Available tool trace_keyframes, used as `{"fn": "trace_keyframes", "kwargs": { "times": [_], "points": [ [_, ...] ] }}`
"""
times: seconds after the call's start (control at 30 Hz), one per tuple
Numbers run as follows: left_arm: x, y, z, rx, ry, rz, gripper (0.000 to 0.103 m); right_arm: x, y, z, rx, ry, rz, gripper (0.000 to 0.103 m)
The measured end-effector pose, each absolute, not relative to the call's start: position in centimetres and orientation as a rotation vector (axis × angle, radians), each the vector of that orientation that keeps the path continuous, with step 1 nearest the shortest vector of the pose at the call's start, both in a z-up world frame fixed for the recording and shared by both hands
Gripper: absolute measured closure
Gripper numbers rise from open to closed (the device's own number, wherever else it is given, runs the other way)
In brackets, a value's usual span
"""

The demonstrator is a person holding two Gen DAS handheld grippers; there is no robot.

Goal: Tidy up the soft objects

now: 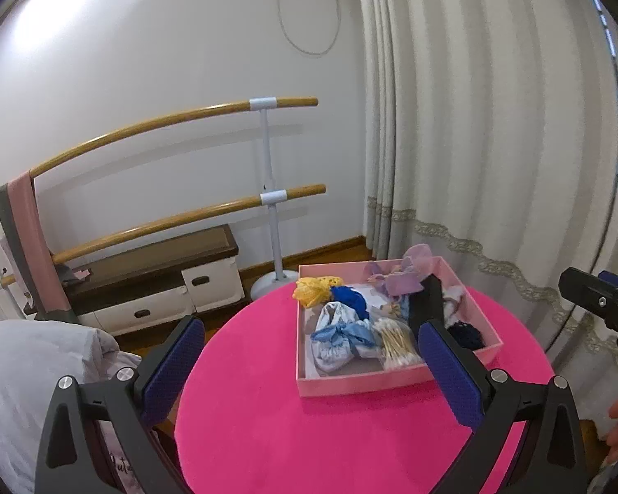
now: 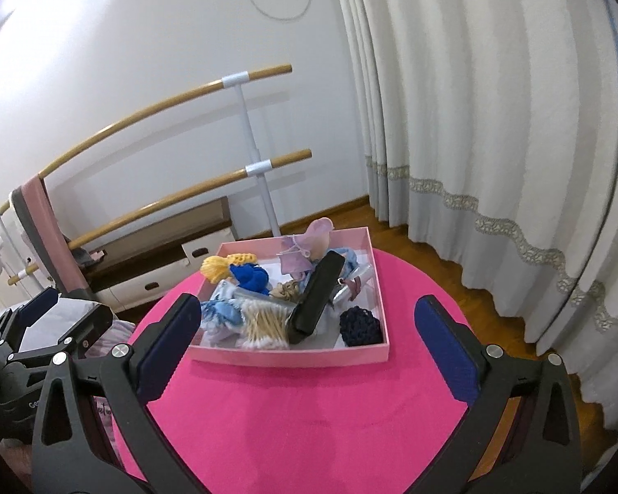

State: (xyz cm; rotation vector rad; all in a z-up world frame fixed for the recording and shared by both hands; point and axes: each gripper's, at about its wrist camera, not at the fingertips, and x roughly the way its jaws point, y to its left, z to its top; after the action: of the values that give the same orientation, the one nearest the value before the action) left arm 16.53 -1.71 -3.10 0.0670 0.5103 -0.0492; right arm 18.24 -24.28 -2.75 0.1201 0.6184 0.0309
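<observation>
Sitting on the round pink worktop (image 2: 309, 424) is a shallow pink box (image 2: 292, 357) full of soft things. Inside it are a yellow knitted piece (image 2: 216, 268), a dark blue knitted piece (image 2: 252, 276), a light blue cloth bundle (image 1: 338, 335), a bunch of cotton swabs (image 2: 263, 325), a long black case (image 2: 318, 298) lying tilted across the middle, a purple cloth (image 1: 406, 278) at the far side, and a dark navy net ball (image 2: 360, 325) in the near right corner.

The left hand-held gripper (image 1: 313, 366) hangs above the near side of the worktop with its blue pads spread wide and nothing between them. The right hand-held gripper (image 2: 309, 354) is spread wide too and holds nothing. Both are apart from the box.

Behind the worktop stand wooden bars (image 1: 210, 214) by the white wall and a long white curtain (image 2: 494, 123).
</observation>
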Motion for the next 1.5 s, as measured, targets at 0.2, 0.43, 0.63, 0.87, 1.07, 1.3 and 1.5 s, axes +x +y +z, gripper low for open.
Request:
{"fn": "trace_keyframes", "kwargs": {
  "times": [0.2, 0.43, 0.63, 0.87, 1.07, 1.3, 1.5],
  "points": [
    [10.8, -1.2, -1.8, 0.064, 0.466, -0.050, 0.000, 13.4, -23.1, -1.2, 0.101, 0.567, 0.033, 0.000],
    [3.7, -0.7, -1.5, 0.059, 0.443, -0.022, 0.000, 7.8, -21.9, 0.0, 0.100, 0.502, 0.016, 0.000],
    [-1.1, -0.5, -1.7, 0.056, 0.453, -0.004, 0.000, 3.2, -20.8, 0.1, 0.091, 0.447, -0.006, 0.000],
    [-5.6, -0.7, -1.2, 0.058, 0.446, 0.010, 0.000, -0.5, -20.1, 0.0, 0.073, 0.406, -0.021, 0.000],
    [-7.7, -0.7, -1.0, 0.049, 0.446, -0.003, 0.000, -0.9, -20.2, -0.7, 0.069, 0.421, -0.018, 0.000],
    [-8.0, -0.7, -0.6, 0.052, 0.445, -0.005, 0.000, -1.0, -20.0, -1.0, 0.061, 0.426, -0.017, 0.000],
    [-7.4, -0.5, -0.6, 0.031, 0.440, -0.012, 0.000, -1.1, -20.0, -1.1, 0.060, 0.427, -0.021, 0.000]
  ]
}}
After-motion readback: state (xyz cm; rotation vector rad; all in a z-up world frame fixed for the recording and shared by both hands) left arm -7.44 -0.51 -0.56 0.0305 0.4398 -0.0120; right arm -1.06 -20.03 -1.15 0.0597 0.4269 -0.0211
